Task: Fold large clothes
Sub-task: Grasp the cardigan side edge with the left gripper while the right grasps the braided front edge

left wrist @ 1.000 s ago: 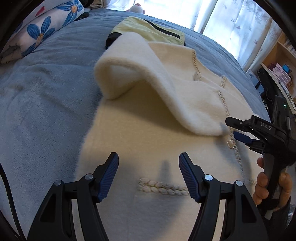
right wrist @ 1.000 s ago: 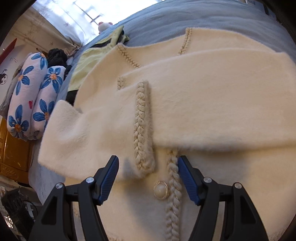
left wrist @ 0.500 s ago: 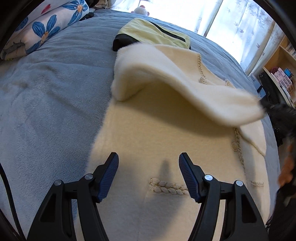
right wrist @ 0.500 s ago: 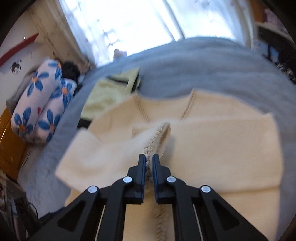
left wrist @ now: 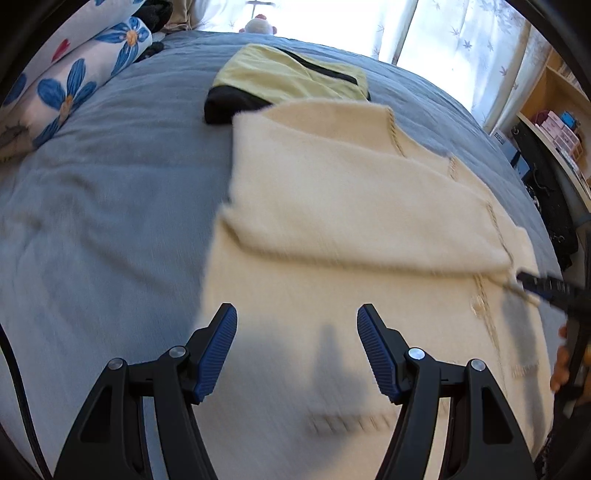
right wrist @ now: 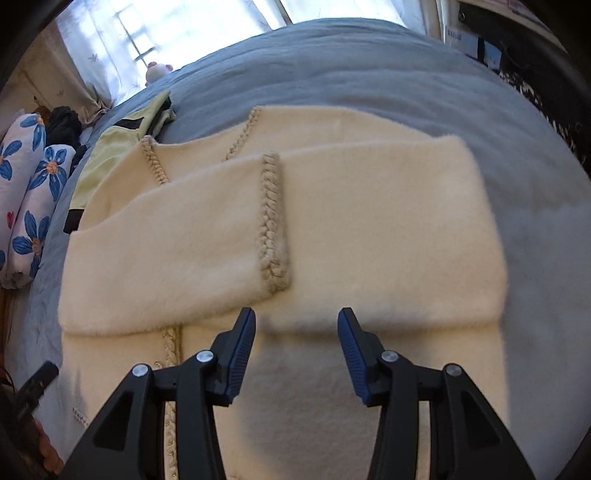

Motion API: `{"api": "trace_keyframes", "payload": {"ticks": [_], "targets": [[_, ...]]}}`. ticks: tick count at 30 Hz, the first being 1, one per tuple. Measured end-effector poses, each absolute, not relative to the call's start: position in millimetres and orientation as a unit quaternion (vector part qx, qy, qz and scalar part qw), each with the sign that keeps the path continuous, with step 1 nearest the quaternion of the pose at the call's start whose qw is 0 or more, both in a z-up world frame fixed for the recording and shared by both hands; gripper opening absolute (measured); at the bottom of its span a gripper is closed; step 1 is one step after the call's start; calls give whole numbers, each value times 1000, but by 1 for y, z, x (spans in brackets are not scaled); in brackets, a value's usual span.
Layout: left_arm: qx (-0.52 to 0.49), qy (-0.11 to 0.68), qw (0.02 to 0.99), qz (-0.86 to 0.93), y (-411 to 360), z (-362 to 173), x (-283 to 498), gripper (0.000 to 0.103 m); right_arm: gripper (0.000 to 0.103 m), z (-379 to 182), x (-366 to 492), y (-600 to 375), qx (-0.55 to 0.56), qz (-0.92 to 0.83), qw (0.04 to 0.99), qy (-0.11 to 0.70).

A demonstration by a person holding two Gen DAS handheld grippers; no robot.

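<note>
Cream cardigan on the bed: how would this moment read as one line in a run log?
stage: sleeves folded across cream cardigan | left gripper: open, empty | right gripper: opening, nothing between jaws | surface: grey-blue bedspread

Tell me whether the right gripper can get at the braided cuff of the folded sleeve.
Probably yes: the cuff lies on top of the cardigan, uncovered, ahead of the right gripper, whose opening jaws hold nothing.

grey-blue bed [left wrist: 110,177], bright curtained window [left wrist: 436,33].
</note>
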State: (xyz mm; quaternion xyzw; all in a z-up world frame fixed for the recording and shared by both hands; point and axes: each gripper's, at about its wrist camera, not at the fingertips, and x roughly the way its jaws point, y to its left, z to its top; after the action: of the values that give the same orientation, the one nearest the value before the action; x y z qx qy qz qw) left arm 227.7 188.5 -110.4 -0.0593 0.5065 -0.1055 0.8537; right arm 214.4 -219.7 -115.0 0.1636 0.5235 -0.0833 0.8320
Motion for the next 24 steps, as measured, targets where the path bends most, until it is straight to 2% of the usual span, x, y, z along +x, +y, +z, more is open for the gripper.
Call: {"api": "trace_keyframes", "payload": {"ticks": [7, 13, 16, 17, 18, 20, 24], "targets": [[-74, 528, 842, -84, 210, -125, 319, 68, 47, -114, 239, -227, 201, -59, 839, 502], [-115, 559, 817, -79, 216, -158, 363, 66, 47, -124, 291, -230, 195, -54, 841, 502], [-117, 546, 823, -106, 211, -159, 368, 23, 47, -133, 308, -234, 196, -59, 840, 503], [-105, 541, 828, -98, 208, -158, 368, 16, 47, -134, 311, -234, 194, -60, 844, 497], [-94, 535, 834, -94, 206, -156, 367, 14, 46, -135, 316, -231, 185, -58, 848, 492], [-76, 520, 846, -88, 202, -150, 364, 11, 15, -133, 325, -221, 164, -46, 855, 490], [-85, 491, 864, -79, 210, -140, 357, 10, 14, -112, 329, -205, 146, -39, 885, 441]]}}
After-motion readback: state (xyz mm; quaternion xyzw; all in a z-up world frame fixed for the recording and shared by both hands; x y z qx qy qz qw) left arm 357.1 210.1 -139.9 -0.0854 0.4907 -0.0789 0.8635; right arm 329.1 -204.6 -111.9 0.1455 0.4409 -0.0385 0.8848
